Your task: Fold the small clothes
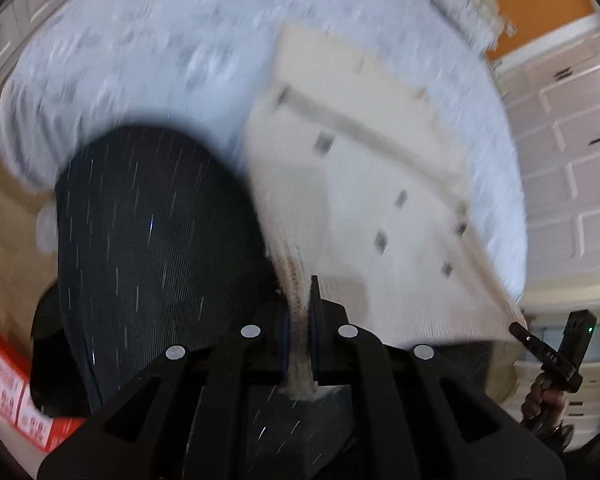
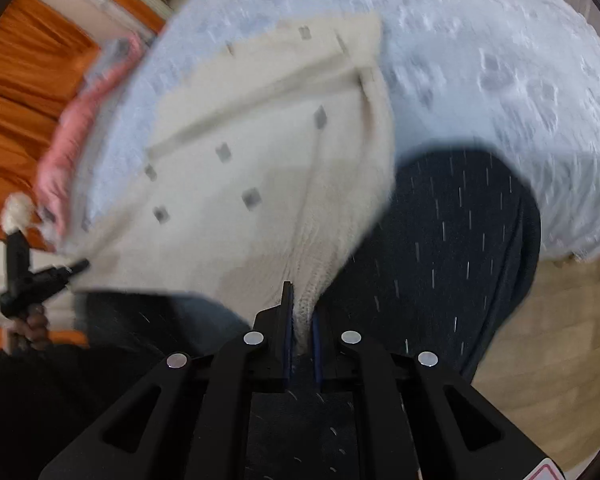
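Observation:
A cream knitted garment (image 1: 364, 184) with small grey squares is stretched over a pale blue bedspread (image 1: 148, 52). My left gripper (image 1: 300, 320) is shut on one ribbed edge of it. My right gripper (image 2: 302, 320) is shut on another ribbed edge of the garment (image 2: 260, 152). The garment hangs between both grippers, lifted at my end and lying on the bed (image 2: 500, 40) at the far end. Each gripper shows in the other's view, the right one (image 1: 520, 332) at right and the left one (image 2: 76, 268) at left. Both views are motion-blurred.
The person's dark pinstriped legs (image 1: 152, 232) (image 2: 460, 248) are close below the grippers. A pink garment (image 2: 72, 136) lies on the bed's left edge. White cabinets (image 1: 572, 152) stand at right, an orange wall (image 2: 24, 92) at left, and a red box (image 1: 16, 392) on the floor.

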Tool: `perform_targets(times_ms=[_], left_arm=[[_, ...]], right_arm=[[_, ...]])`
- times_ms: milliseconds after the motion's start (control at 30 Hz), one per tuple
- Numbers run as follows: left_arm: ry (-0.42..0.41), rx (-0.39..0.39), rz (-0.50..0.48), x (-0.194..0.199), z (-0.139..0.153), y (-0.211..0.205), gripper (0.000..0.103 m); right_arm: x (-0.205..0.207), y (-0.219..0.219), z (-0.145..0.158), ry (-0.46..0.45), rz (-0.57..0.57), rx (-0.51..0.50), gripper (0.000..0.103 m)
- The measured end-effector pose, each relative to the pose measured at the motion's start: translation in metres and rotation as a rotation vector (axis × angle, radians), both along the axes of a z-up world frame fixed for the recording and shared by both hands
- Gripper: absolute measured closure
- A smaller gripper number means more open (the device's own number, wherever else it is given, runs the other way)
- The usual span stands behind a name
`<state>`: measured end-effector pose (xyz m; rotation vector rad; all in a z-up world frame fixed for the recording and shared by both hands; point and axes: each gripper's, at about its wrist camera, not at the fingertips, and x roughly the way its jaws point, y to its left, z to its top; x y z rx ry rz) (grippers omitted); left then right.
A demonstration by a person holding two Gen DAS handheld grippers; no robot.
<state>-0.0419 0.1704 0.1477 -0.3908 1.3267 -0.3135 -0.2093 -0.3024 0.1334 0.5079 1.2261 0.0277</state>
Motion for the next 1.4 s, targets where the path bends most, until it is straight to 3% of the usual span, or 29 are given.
perform_targets(times_ms=[100,200,233,267,300,333,367,400,467,500,567,633,767,800,833,900,933,1000,1233,1333,1400], left_arm=[[-0.149,0.003,0.01,0.071,0.01,-0.015,0.096],[-0.237,0.01,0.076,0.139,-0.004,-0.029,0.09],[-0.25,-0.001,0.085,0.158,-0.014,-0.037,0.086],[-0.255,0.014,0.098,0.175,-0.025,-0.042,0.082],[-0.252,0.064,0.137,0.191,-0.038,-0.046,0.065],[-0.249,0.098,0.151,0.201,-0.049,-0.048,0.056],[-0.245,0.143,0.168,0.207,-0.057,-0.05,0.057],[-0.245,0.138,0.174,0.21,-0.06,-0.05,0.057],[-0.25,0.083,0.161,0.21,-0.062,-0.05,0.047],[-0.246,0.069,0.152,0.209,-0.066,-0.052,0.035],[-0.222,0.091,0.11,0.214,-0.08,-0.06,0.03],[-0.19,0.137,0.06,0.219,-0.095,-0.071,0.03],[-0.132,0.193,0.001,0.234,-0.127,-0.089,0.034],[-0.136,0.2,-0.016,0.236,-0.13,-0.093,0.046],[-0.133,0.2,-0.04,0.237,-0.133,-0.097,0.07],[-0.113,0.208,-0.09,0.238,-0.135,-0.101,0.094],[-0.125,0.198,-0.088,0.236,-0.13,-0.099,0.095],[-0.166,0.142,-0.071,0.233,-0.109,-0.09,0.096],[-0.331,0.004,0.043,0.248,-0.025,-0.059,0.097],[-0.335,0.017,0.093,0.278,-0.029,-0.058,0.097],[-0.278,0.027,0.109,0.301,-0.054,-0.064,0.096]], right_arm=[[0.046,-0.034,0.026,-0.188,-0.081,0.052,0.096],[0.107,-0.074,0.017,-0.372,-0.216,0.139,0.094],[0.126,-0.084,0.009,-0.419,-0.267,0.145,0.09],[0.147,-0.095,-0.003,-0.46,-0.343,0.13,0.076],[0.157,-0.101,-0.01,-0.467,-0.399,0.1,0.068],[0.167,-0.105,-0.018,-0.463,-0.473,0.052,0.054],[0.172,-0.107,-0.022,-0.457,-0.509,0.038,0.052],[0.176,-0.108,-0.028,-0.451,-0.542,0.052,0.052],[0.176,-0.106,-0.034,-0.442,-0.548,0.08,0.047],[0.177,-0.101,-0.039,-0.427,-0.523,0.072,0.044],[0.188,-0.092,-0.048,-0.356,-0.439,-0.021,0.041],[0.202,-0.08,-0.059,-0.282,-0.359,-0.123,0.041],[0.234,-0.062,-0.092,-0.147,-0.221,-0.204,0.041],[0.241,-0.058,-0.098,-0.123,-0.189,-0.233,0.041],[0.246,-0.056,-0.104,-0.104,-0.162,-0.257,0.045],[0.251,-0.058,-0.114,-0.071,-0.125,-0.282,0.068],[0.251,-0.059,-0.116,-0.056,-0.115,-0.265,0.095],[0.248,-0.064,-0.105,-0.076,-0.134,-0.189,0.095],[0.232,-0.097,-0.003,-0.401,-0.267,-0.058,0.096],[0.246,-0.123,0.012,-0.475,-0.345,-0.017,0.097],[0.269,-0.139,-0.009,-0.418,-0.38,-0.038,0.097]])
